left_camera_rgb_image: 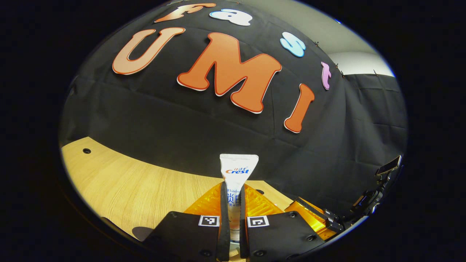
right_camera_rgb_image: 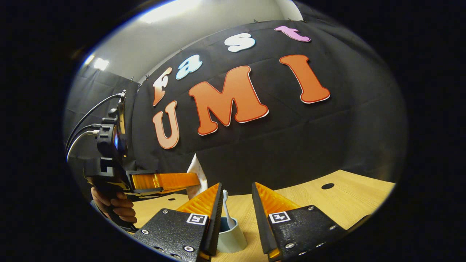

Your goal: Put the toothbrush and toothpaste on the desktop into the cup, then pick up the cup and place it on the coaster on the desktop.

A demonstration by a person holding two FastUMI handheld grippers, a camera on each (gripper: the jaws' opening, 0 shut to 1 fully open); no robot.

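Toothpaste (left_camera_rgb_image: 236, 189) stands upright, clenched in our left gripper (left_camera_rgb_image: 233, 218) jaws above the counter (left_camera_rgb_image: 138, 182) in the left gripper view, while the right gripper view shows our right gripper (right_camera_rgb_image: 236, 203) jaws released over the cup (right_camera_rgb_image: 231, 236) holding the toothbrush (right_camera_rgb_image: 226, 207), so we should lower the tube straight in.

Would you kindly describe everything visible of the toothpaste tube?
The toothpaste tube is white, soft-looking plastic with printed lettering and a flat crimped end pointing up. It stands roughly upright, clamped between the left gripper fingers above the wooden desktop. In the right gripper view its crimped end rises behind that gripper. Its cap end is hidden.
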